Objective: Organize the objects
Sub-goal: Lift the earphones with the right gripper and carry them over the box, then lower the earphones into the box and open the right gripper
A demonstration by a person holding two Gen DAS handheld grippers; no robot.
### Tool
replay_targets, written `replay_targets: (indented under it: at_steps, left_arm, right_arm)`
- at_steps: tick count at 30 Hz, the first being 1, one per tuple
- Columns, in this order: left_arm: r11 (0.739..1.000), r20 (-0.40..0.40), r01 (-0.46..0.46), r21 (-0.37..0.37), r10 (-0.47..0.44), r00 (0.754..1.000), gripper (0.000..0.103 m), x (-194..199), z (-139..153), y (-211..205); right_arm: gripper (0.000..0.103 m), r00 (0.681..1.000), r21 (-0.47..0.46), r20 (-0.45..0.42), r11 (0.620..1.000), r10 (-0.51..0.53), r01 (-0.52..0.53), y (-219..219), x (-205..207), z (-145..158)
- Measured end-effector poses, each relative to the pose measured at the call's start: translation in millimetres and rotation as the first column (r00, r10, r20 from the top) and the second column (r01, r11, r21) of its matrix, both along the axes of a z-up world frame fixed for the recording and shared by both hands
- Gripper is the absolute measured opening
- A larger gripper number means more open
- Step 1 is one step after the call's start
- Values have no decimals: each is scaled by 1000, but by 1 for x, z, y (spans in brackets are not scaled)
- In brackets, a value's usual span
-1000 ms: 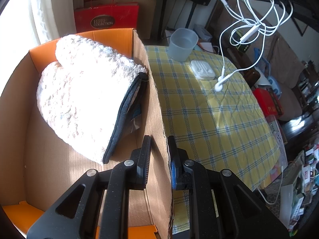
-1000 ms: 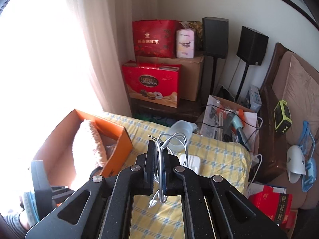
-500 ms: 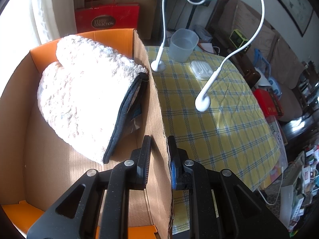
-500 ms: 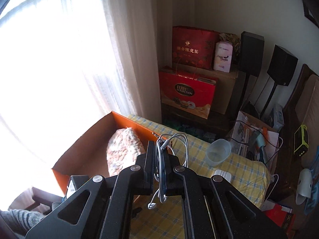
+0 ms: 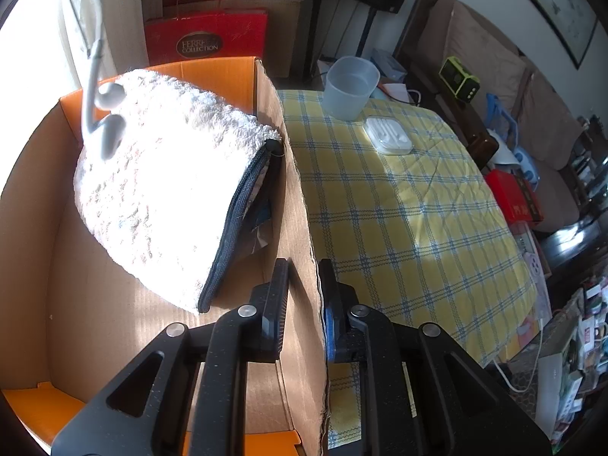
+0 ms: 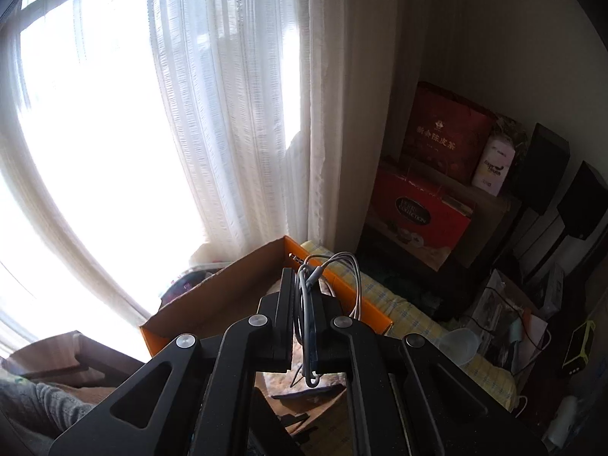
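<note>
**Earphones over the box, ready to lower**

Between the pads of my right tool [image 6: 302, 300] sits a bunched loop of the white earphones [image 6: 309, 304], clamped firmly; the plug pokes out ahead and slack cable droops below the fingers. My left tool [image 5: 302, 288] is closed on the near cardboard wall of the orange box [image 5: 300, 228], one finger inside, one outside, steadying it.

Ahead and to the left of that tool, the two earbuds [image 5: 110, 114] dangle over the fluffy white pouch [image 5: 159, 190] lying in the box; I cannot tell whether they touch it. To the right, on the checked table [image 5: 399, 209], stand a translucent cup [image 5: 351, 87] and a white earphone case [image 5: 387, 135].

I judge the cable light, limp and springy: it will swing and uncoil, and could snag on the box rim. Holding the gathered coil at its middle looks right to me; the buds and thin wire seem fragile, so I'd lower gently before letting go.
</note>
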State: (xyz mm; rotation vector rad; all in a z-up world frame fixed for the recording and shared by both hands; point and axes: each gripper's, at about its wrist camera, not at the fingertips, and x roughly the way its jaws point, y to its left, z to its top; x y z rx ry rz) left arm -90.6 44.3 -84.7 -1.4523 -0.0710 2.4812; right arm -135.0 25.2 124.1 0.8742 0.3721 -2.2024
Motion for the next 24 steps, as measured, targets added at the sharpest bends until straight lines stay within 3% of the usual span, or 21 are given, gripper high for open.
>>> replay_targets:
  at_steps: [7,12,14,18,20,24]
  left_arm:
    - [1000,-1,0,-2,0,1000,14,1,-1,0]
    - [1000,-2,1,-9,-1,1000,14,2,-1,1]
    - [1000,-2,2,-9,-2,1000,15,2,-1,0]
    - [1000,-1,2,-6,-2,1000,15,2,-1,-1]
    - [1000,0,2,-6,-2,1000,15,2,-1,-1]
    - [1000,3,0,-1,0,1000,15,1,-1,-1]
  right_arm:
    - [6,986,-9,71,989,151,-150,-33,16,-13]
    - [10,975,33,83,978,205,-208,-54,28,-20]
    - [32,979,59,78,979,189,-194,-59,26,-24]
    - [42,979,62,100,981,179,-186,-57,23,-28]
    - [52,984,59,88,985,157,-162,-49,21,-27]
    - [58,984,36,107,988,143,-148,-36,15,-24]
